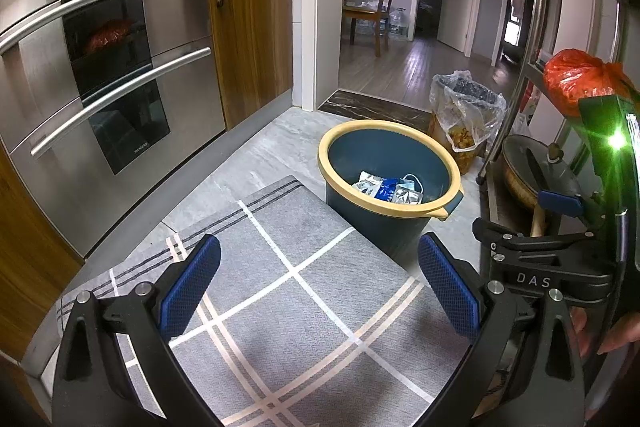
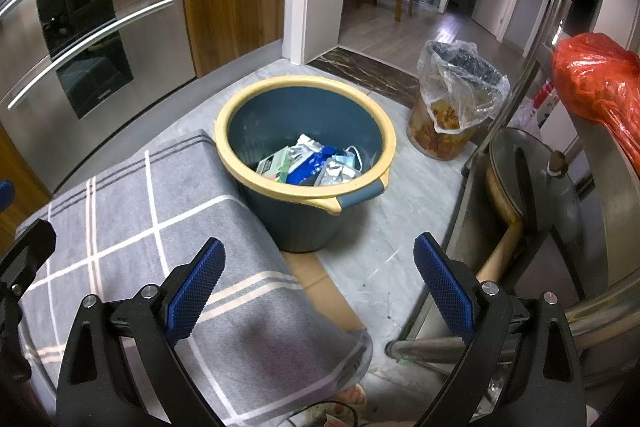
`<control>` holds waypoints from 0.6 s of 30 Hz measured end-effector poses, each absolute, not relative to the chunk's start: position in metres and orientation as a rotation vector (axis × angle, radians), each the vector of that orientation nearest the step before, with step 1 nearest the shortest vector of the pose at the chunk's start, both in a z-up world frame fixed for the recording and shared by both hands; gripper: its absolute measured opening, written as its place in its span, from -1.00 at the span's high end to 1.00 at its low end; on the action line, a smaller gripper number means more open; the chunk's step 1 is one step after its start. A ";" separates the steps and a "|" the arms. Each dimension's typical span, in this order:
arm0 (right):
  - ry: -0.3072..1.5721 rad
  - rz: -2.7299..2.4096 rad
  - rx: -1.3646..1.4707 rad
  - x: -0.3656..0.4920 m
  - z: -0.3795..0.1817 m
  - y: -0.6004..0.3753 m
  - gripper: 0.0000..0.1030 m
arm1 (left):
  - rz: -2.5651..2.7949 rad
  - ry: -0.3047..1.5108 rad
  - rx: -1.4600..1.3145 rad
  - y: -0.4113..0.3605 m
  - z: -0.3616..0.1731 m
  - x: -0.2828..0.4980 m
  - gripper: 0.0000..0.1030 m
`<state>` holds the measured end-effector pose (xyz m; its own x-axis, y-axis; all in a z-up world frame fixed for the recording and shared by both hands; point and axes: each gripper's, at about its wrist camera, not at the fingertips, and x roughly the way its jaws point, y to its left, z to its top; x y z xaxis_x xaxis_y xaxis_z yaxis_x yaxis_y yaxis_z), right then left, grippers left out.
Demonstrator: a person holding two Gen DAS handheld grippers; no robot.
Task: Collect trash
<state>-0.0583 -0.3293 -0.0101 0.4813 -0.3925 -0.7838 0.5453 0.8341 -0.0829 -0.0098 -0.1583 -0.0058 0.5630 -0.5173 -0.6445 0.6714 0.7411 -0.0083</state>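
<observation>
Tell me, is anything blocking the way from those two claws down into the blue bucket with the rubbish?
Nothing visible does. The blue bucket stands open-topped, no lid, with wrappers already inside. Both the left claw and the right claw are open and empty, above the grey checked mat beside it.

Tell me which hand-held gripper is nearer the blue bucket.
Right, slightly. The right hand-held gripper sits open just short of the blue bucket; the left hand-held gripper is open over the grey mat, bucket ahead to its right.

The oven [image 1: 100, 75] was brushed, glossy steel beside a grained wood cabinet [image 1: 250, 23]. The bucket [image 2: 296, 211] looked matt plastic, the plaid mat [image 2: 160, 227] woven cloth, the floor [image 2: 380, 227] smooth stone tile.
</observation>
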 end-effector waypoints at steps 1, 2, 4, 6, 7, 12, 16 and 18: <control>0.903 -0.575 0.188 -0.059 -0.010 -0.330 -0.84 | -0.708 0.672 0.250 -0.158 -0.006 -0.011 -0.89; 0.904 -0.575 0.187 -0.059 -0.010 -0.330 -0.84 | -0.709 0.671 0.250 -0.158 -0.006 -0.010 -0.89; 0.903 -0.576 0.185 -0.060 -0.010 -0.331 -0.84 | -0.709 0.672 0.251 -0.159 -0.006 -0.012 -0.89; 0.902 -0.577 0.187 -0.060 -0.010 -0.331 -0.84 | -0.708 0.671 0.251 -0.159 -0.006 -0.012 -0.89; 0.903 -0.577 0.187 -0.059 -0.010 -0.330 -0.84 | -0.708 0.672 0.250 -0.159 -0.006 -0.012 -0.89; 0.906 -0.578 0.187 -0.058 -0.010 -0.331 -0.84 | -0.721 0.655 0.238 -0.157 -0.005 -0.014 -0.89; 0.906 -0.578 0.186 -0.059 -0.010 -0.332 -0.84 | -0.712 0.655 0.246 -0.157 -0.005 -0.013 -0.89; 0.906 -0.579 0.188 -0.059 -0.010 -0.332 -0.84 | -0.707 0.664 0.248 -0.158 -0.006 -0.013 -0.89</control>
